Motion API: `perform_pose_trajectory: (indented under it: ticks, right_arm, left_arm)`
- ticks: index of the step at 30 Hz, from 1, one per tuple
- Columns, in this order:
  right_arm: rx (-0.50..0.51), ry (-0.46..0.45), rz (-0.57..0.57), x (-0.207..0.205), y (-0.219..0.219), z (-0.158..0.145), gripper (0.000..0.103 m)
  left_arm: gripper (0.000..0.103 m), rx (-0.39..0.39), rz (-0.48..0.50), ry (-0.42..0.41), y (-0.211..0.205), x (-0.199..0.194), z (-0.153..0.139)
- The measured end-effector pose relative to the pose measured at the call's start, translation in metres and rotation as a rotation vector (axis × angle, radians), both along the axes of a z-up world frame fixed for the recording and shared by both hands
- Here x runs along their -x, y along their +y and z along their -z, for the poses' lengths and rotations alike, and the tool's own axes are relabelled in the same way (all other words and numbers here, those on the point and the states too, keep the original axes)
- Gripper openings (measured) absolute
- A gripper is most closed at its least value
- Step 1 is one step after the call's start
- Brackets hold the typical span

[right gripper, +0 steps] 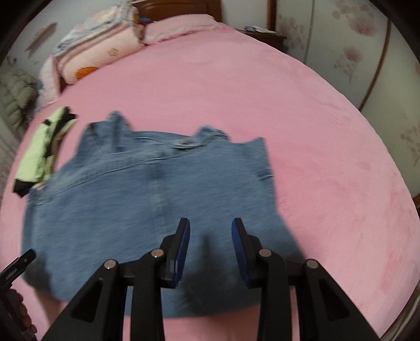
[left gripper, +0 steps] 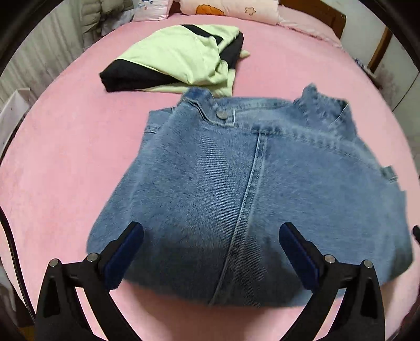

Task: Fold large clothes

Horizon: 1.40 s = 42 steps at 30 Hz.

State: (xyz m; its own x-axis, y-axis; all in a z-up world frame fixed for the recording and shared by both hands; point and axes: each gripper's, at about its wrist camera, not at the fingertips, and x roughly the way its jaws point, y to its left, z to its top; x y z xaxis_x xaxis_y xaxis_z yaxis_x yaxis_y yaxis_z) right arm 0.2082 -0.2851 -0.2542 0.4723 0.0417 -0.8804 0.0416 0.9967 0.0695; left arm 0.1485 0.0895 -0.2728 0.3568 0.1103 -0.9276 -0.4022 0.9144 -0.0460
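Denim garment (left gripper: pixel 249 188), folded into a thick rectangle, lying in the middle of the pink bed (left gripper: pixel 65 170), collar and metal button (left gripper: pixel 222 114) at the far edge, near fold toward both cameras. Probably laid so for one more fold, or only for smoothing; cannot say which.

Left gripper (left gripper: pixel 211 228) above the near edge of the denim, jaws wide apart, nothing between them. Right gripper (right gripper: pixel 211 221) above the same near edge, more toward the right side, jaws apart by a narrower gap, also holding nothing. Looks like a ready position on both sides, facing the near hem, perhaps to pinch it and carry it toward the collar. Contact with the cloth: not possible to tell.

Green and black garment (left gripper: pixel 178 63) already folded, just beside the far left corner of the denim, maybe touching it; likely set apart as finished work. Pillow (left gripper: pixel 228 10) and quilted jacket (left gripper: pixel 105 15) at the head of the bed, well apart from the work.

Hard to make out: right view blurred, seams and button only smeared there. Sleeves hidden inside the folds; number of layers unknown. Near edge partly covered by the gripper arms. At the lower left border of the right view, only a black tip of the other gripper and part of the left hand (right gripper: pixel 18 312), cut off.
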Motion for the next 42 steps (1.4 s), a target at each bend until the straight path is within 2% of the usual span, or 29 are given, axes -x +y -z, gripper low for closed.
perform_pose_trajectory:
  ticks: [6, 11, 14, 17, 21, 24, 27, 32, 38, 39, 40, 41, 42]
  right_arm:
    - [-0.062, -0.071, -0.113, 0.024, 0.064, -0.034, 0.033]
    - [-0.088, -0.096, -0.2, 0.039, 0.109, -0.046, 0.033]
    - [-0.095, -0.097, -0.245, 0.048, 0.131, -0.042, 0.033]
    - [-0.102, -0.079, -0.273, 0.056, 0.147, -0.032, 0.033]
    - [-0.094, -0.057, -0.307, 0.064, 0.162, -0.015, 0.033]
    - [-0.092, -0.049, -0.325, 0.066, 0.169, -0.004, 0.033]
    - [-0.089, -0.045, -0.336, 0.065, 0.174, 0.006, 0.033]
    - [-0.091, -0.055, -0.348, 0.061, 0.178, 0.018, 0.033]
    - [-0.073, -0.081, -0.36, 0.055, 0.18, 0.025, 0.033]
    - [-0.069, -0.084, -0.357, 0.053, 0.18, 0.025, 0.033]
    - [-0.066, -0.087, -0.354, 0.051, 0.179, 0.026, 0.033]
    - [-0.065, -0.093, -0.35, 0.049, 0.178, 0.026, 0.033]
    - [-0.061, -0.098, -0.347, 0.047, 0.177, 0.026, 0.033]
  left_arm:
    - [0.103, 0.071, -0.079, -0.017, 0.021, 0.026, -0.029]
    - [0.103, 0.125, -0.159, -0.048, 0.041, 0.052, -0.035]
    - [0.103, 0.175, -0.207, -0.043, 0.049, 0.069, -0.019]
    - [0.103, 0.285, -0.263, -0.035, 0.056, 0.085, 0.006]
    - [0.102, 0.448, -0.356, -0.108, 0.064, 0.102, 0.044]
    - [0.102, 0.515, -0.403, -0.161, 0.069, 0.103, 0.068]
    - [0.102, 0.507, -0.419, -0.226, 0.073, 0.097, 0.077]
    - [0.102, 0.49, -0.391, -0.325, 0.079, 0.076, 0.076]
    - [0.102, 0.494, -0.424, -0.39, 0.096, 0.047, 0.079]
    - [0.099, 0.495, -0.433, -0.397, 0.098, 0.043, 0.079]
    - [0.078, 0.487, -0.436, -0.407, 0.098, 0.04, 0.076]
    - [0.064, 0.475, -0.433, -0.399, 0.099, 0.036, 0.074]
    - [0.041, 0.463, -0.427, -0.386, 0.099, 0.033, 0.072]
